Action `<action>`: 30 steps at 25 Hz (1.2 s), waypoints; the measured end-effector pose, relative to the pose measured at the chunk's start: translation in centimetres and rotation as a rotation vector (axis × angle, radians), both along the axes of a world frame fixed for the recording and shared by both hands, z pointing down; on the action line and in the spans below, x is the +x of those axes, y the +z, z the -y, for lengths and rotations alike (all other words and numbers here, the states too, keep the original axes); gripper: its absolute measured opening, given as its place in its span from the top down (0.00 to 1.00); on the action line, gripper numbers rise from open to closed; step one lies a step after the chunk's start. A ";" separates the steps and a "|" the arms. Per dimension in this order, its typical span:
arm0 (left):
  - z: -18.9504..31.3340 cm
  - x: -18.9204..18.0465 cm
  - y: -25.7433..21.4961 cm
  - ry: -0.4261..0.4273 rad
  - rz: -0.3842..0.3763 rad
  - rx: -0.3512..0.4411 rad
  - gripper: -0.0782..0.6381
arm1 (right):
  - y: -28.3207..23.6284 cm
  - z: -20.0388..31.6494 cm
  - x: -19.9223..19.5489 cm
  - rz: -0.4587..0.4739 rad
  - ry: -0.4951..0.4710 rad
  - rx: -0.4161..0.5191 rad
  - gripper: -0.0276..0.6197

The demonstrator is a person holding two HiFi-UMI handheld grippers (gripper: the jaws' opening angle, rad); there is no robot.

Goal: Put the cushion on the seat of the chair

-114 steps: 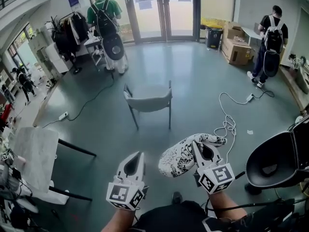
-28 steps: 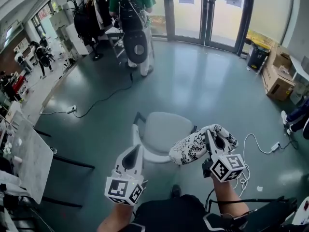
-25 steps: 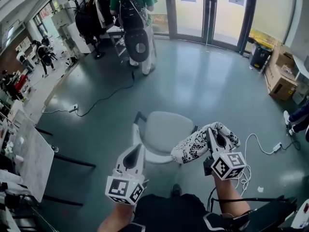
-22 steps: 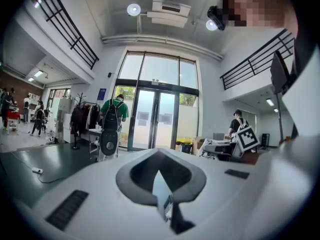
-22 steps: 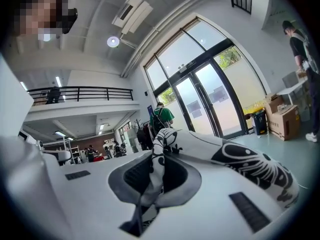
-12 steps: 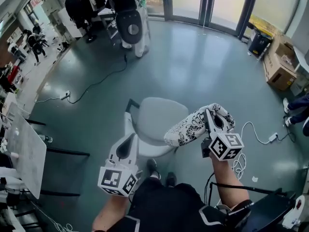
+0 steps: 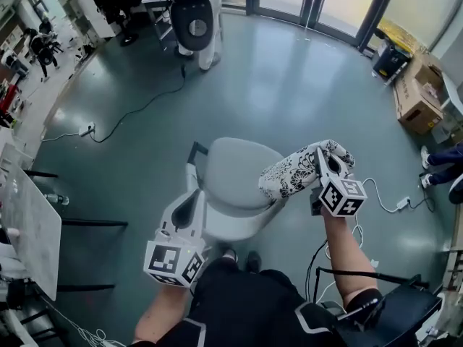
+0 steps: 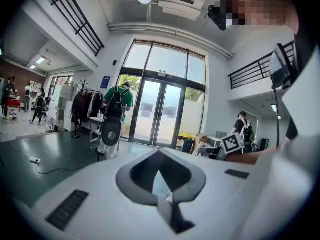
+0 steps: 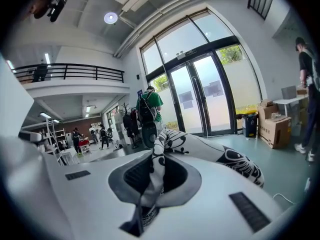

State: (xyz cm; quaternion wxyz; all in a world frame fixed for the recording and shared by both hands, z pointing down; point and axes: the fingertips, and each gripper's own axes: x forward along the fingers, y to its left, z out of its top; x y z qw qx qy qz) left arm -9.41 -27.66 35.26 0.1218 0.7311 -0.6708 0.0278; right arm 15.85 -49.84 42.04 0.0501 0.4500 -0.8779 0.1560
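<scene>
The grey chair (image 7: 235,168) stands just in front of me, its seat bare. The black-and-white patterned cushion (image 7: 298,170) hangs over the seat's right edge, above it. My right gripper (image 7: 322,157) is shut on the cushion's right end. In the right gripper view the cushion (image 9: 220,156) stretches ahead, with its fabric pinched between the jaws of the right gripper (image 9: 157,156). My left gripper (image 7: 193,199) is at the seat's left front edge, shut and holding nothing. The left gripper (image 8: 159,154) sees only the room ahead, not the chair.
A person with a backpack (image 7: 192,9) stands at the far side beside a coat rack. A black cable (image 7: 137,110) and a white cable (image 7: 376,189) lie on the floor. Cardboard boxes (image 7: 416,92) sit at right, a white table (image 7: 29,230) at left, a black chair (image 7: 394,316) at lower right.
I have come up close to the chair. Both grippers moved forward and down; the cushion now hangs over the seat's right edge, and the left gripper has reached the seat's left front.
</scene>
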 end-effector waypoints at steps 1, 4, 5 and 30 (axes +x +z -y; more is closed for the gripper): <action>0.3 -0.7 0.2 0.002 -0.002 -0.002 0.88 | 0.5 0.8 -0.3 -0.004 0.012 -0.009 0.92; 1.4 -2.8 0.7 0.003 -0.014 -0.005 0.88 | 2.0 2.9 -1.0 -0.028 0.052 -0.028 0.92; 1.7 -3.4 0.8 0.009 -0.018 -0.006 0.88 | 2.4 3.5 -1.2 -0.041 0.063 -0.030 0.92; 11.1 -5.6 9.8 -0.019 -0.035 -0.158 0.88 | 15.1 21.7 -4.0 -0.310 0.006 -0.086 0.92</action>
